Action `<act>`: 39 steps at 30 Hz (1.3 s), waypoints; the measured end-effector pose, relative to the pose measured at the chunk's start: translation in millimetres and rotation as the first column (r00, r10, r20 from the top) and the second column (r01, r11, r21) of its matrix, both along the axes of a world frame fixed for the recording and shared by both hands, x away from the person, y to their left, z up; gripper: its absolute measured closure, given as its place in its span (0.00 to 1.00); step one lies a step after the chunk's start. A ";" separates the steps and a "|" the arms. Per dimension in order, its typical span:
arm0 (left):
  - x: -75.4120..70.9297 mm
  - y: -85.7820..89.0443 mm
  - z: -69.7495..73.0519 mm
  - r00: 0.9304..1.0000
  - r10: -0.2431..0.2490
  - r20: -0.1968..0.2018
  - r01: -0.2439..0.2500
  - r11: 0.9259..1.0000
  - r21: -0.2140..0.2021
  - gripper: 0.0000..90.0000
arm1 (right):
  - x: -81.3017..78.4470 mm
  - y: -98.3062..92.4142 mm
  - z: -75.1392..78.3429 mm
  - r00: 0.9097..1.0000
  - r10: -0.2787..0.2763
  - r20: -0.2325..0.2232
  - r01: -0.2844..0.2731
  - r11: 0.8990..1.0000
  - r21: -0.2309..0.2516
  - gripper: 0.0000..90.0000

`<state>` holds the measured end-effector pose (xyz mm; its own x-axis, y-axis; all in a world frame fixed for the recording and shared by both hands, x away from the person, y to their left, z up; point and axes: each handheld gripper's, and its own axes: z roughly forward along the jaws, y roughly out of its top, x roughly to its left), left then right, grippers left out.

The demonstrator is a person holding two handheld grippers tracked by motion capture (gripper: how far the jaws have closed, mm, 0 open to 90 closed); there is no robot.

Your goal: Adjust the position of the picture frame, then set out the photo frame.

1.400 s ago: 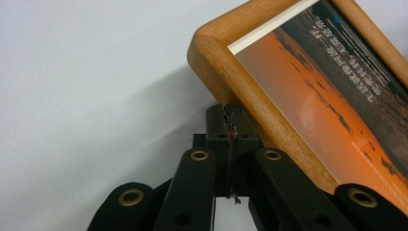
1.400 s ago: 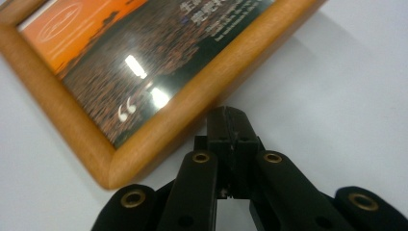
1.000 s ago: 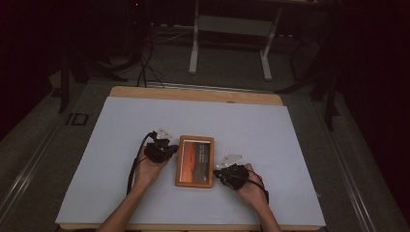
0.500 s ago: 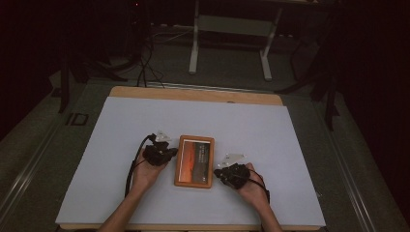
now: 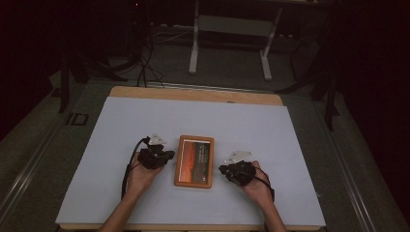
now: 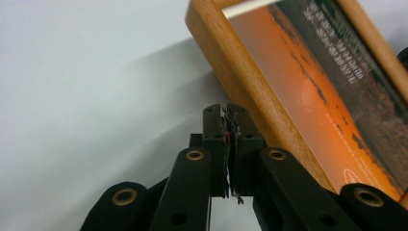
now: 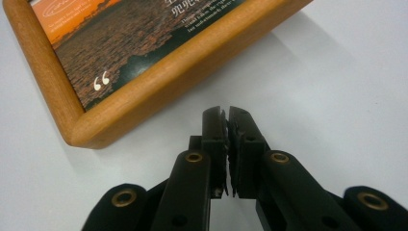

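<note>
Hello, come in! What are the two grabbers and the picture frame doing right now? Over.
Left gripper and right gripper flank the picture frame, jaws nearly shut with nothing between them, just starting to open. Frame flat on the white table. Nothing in the way.

Both forearms enter from the bottom edge, angled slightly inward, hands palm-down and low. Left gripper [image 5: 155, 155] in the left hand [image 5: 140, 175]; jaws have just been opening, only a hairline gap between the pads, nothing between them. Right gripper [image 5: 235, 170] in the right hand [image 5: 256, 186]: same, a thin slit, jaws empty.
</note>
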<state>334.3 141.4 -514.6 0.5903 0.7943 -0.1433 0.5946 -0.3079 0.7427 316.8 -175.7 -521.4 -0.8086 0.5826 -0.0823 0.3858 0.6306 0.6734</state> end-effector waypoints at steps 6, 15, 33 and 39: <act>-3.6 16.0 8.4 1.000 0.026 0.018 -0.025 0.998 -0.059 0.95 | 0.6 -1.7 1.7 1.000 -0.006 0.007 0.006 1.000 0.008 0.94; -5.0 29.0 14.9 0.999 0.042 0.027 -0.038 0.992 -0.124 0.94 | 3.8 -5.8 9.2 0.999 -0.029 0.041 0.027 0.999 0.042 0.91; -12.7 20.0 18.7 0.999 -0.036 0.019 0.038 0.989 -0.144 0.68 | 20.9 -5.2 42.5 0.981 -0.130 0.142 0.093 0.966 0.240 0.90; -15.1 16.6 15.2 0.999 -0.052 0.001 0.052 0.986 -0.160 0.64 | 34.7 16.8 36.4 0.985 -0.102 0.141 0.069 0.973 0.221 1.00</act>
<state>319.2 157.9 -499.3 0.6295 0.7293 -0.2682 0.5837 -0.2159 0.7828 351.5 -158.8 -484.9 -0.7430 0.6661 -0.0648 0.3159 0.4345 0.8435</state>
